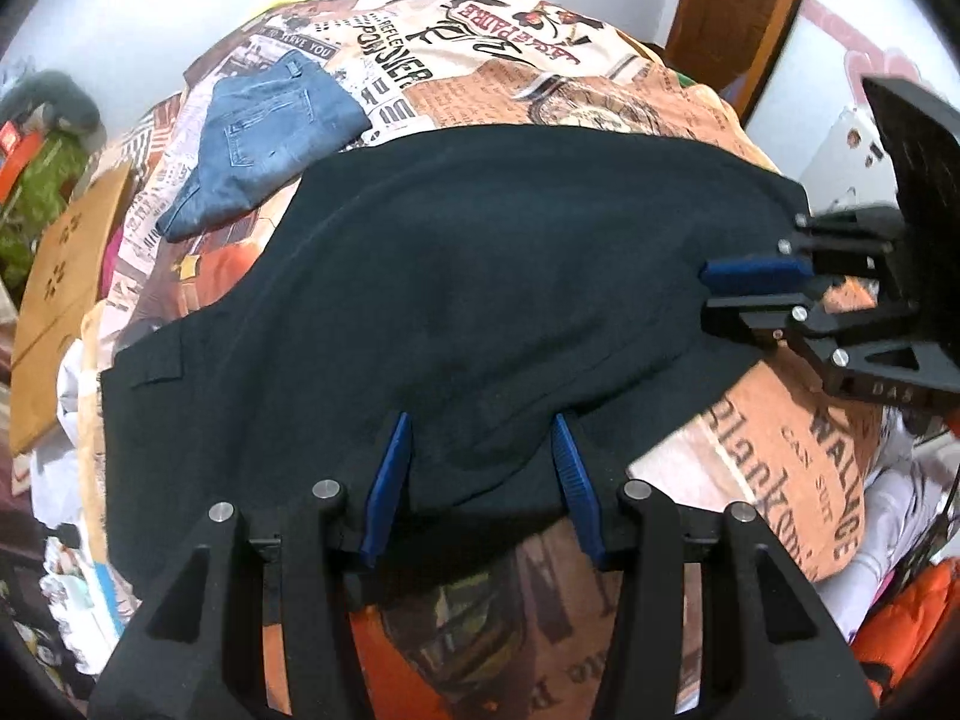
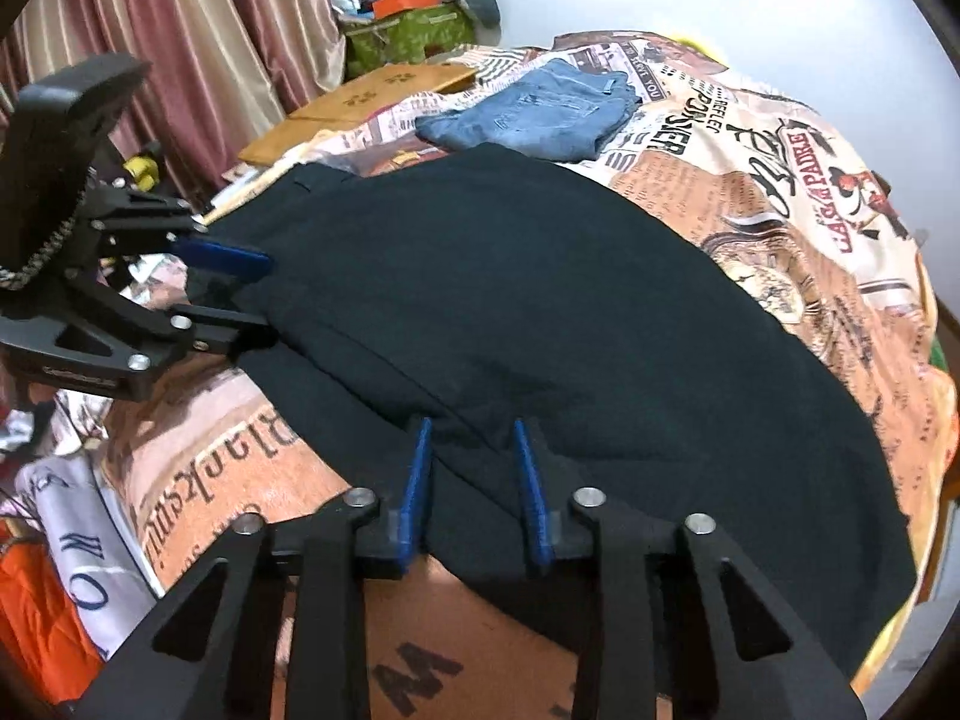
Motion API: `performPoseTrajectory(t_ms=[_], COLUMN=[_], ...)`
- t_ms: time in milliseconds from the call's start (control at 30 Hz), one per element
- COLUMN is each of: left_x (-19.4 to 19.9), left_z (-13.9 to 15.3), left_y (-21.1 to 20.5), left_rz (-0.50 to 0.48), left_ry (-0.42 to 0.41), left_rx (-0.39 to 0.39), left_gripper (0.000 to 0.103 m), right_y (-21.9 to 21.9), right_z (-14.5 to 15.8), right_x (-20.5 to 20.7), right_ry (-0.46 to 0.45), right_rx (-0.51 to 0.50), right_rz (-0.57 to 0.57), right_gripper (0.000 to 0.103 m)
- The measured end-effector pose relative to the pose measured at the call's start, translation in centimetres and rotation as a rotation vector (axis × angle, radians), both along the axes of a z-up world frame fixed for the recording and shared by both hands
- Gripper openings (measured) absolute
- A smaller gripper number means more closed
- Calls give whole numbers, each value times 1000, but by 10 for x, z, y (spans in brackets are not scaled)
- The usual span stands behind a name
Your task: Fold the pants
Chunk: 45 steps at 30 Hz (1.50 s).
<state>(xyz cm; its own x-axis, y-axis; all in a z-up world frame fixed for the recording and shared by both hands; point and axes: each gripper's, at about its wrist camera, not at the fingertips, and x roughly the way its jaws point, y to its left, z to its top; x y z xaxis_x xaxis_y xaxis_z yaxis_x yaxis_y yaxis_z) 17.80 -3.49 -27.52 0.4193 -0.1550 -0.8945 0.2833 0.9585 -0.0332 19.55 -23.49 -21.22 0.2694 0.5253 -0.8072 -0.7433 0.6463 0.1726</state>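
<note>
Dark navy pants (image 1: 456,276) lie spread flat across a bed with a printed cover; they also fill the middle of the right wrist view (image 2: 540,312). My left gripper (image 1: 480,426) is open, its blue pads on either side of the pants' near edge. It also shows in the right wrist view (image 2: 264,294) at the pants' left edge. My right gripper (image 2: 474,426) is open over the near edge of the pants, fabric lying between its pads. It shows in the left wrist view (image 1: 708,288) at the pants' right end.
Folded blue jeans (image 1: 264,144) lie on the far part of the bed cover (image 1: 600,90), also in the right wrist view (image 2: 534,114). A wooden board (image 2: 360,102) and clutter stand beside the bed near pink curtains (image 2: 180,30). Orange cloth (image 2: 36,612) lies below.
</note>
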Motion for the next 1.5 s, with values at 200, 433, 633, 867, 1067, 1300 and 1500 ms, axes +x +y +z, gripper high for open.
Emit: performPoseTrajectory(t_ms=[200, 433, 633, 867, 1067, 1300, 1500], left_x=[2, -4, -6, -5, -2, -3, -9], left_z=[5, 17, 29, 37, 39, 37, 43], left_y=[-9, -8, -3, -3, 0, -4, -3], left_rz=[-6, -27, -11, -11, 0, -8, -21], left_ry=[-26, -38, -49, -60, -54, -55, -69], left_rx=[12, 2, -36, -50, -77, -64, -79], left_gripper=[18, 9, 9, 9, 9, 9, 3], right_y=[-1, -1, 6, 19, 28, 34, 24], right_z=[2, 12, 25, 19, 12, 9, 18], right_x=[-3, -10, -21, -18, -16, -15, -15], right_ry=[13, 28, -36, -55, -106, -136, -84], right_rx=[38, 67, 46, -9, -51, -70, -6], right_rz=[-16, 9, 26, 29, 55, 78, 59], right_gripper=[7, 3, 4, 31, 31, 8, 5])
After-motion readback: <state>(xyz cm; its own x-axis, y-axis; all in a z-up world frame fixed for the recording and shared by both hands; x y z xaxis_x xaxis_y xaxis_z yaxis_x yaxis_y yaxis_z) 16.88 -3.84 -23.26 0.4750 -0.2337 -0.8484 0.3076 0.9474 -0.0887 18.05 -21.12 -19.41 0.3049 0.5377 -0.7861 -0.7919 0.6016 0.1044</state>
